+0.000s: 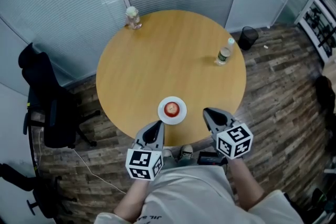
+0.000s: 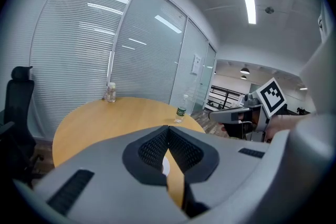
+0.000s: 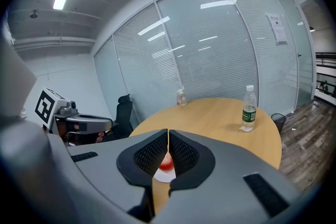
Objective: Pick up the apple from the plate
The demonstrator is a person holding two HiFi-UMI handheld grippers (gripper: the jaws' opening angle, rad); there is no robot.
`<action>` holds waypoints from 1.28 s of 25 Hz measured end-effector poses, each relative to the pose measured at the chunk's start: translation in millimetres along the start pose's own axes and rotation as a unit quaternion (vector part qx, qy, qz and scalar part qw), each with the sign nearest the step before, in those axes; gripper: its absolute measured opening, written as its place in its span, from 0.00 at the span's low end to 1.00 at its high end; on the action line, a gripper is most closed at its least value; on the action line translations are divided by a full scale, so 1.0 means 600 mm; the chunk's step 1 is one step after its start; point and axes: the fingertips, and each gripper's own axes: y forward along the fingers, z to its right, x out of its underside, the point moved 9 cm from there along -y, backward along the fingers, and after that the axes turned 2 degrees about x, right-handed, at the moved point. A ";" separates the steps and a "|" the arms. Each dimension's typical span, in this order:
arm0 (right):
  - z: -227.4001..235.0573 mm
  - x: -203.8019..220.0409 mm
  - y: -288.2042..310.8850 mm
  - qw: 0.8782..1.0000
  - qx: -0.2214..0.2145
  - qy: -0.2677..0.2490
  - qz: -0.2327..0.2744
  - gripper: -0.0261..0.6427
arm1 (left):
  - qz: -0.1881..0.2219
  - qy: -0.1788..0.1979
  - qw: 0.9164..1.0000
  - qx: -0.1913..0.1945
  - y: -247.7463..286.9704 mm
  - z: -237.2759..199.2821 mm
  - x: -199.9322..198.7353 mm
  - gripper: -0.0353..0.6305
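A red apple (image 1: 171, 108) sits on a small white plate (image 1: 180, 117) near the front edge of the round wooden table (image 1: 168, 60). My left gripper (image 1: 156, 126) hovers at the table edge just left of the plate, jaws shut and empty. To the plate's right my right gripper (image 1: 208, 111) is also shut with nothing in it. In the right gripper view the apple (image 3: 166, 163) and plate (image 3: 163, 176) peek out behind the closed jaw tips (image 3: 168, 131). The left gripper view shows only a sliver of the plate (image 2: 165, 166) below its closed jaws (image 2: 168, 128).
A plastic water bottle (image 1: 225, 52) stands at the table's right side and a small jar (image 1: 133, 18) at the far edge. A black office chair (image 1: 50, 107) is left of the table, a black bin (image 1: 248, 37) behind it to the right. Glass walls with blinds run behind.
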 end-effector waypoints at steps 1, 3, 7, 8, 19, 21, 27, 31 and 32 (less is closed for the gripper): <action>0.000 -0.001 0.005 1.000 0.001 0.001 -0.001 0.09 | -0.001 0.001 1.000 0.001 0.003 -0.004 -0.002 0.06; -0.001 -0.002 0.012 1.000 0.006 0.003 -0.002 0.09 | -0.003 0.003 1.000 0.005 0.010 -0.013 -0.005 0.06; -0.010 -0.009 0.012 1.000 0.019 0.003 -0.003 0.09 | -0.013 -0.003 1.000 0.020 0.022 -0.029 -0.011 0.06; -0.011 -0.012 0.011 1.000 0.023 0.002 -0.003 0.09 | -0.014 -0.001 1.000 0.025 0.025 -0.029 -0.015 0.06; -0.024 -0.014 0.033 0.999 0.034 0.006 -0.009 0.09 | -0.019 0.014 0.999 0.047 0.032 -0.046 -0.023 0.06; -0.025 -0.013 0.039 0.999 0.033 0.008 -0.011 0.09 | -0.023 0.015 0.998 0.048 0.033 -0.051 -0.021 0.06; -0.019 -0.008 0.052 0.999 0.031 0.008 -0.028 0.09 | -0.039 0.011 0.998 0.048 0.047 -0.063 -0.009 0.06; -0.009 -0.004 0.061 0.999 0.036 0.013 -0.035 0.09 | -0.051 0.010 0.997 0.055 0.058 -0.066 0.000 0.06; -0.006 -0.002 0.064 0.999 0.037 0.014 -0.036 0.09 | -0.055 0.010 0.997 0.055 0.061 -0.066 0.004 0.06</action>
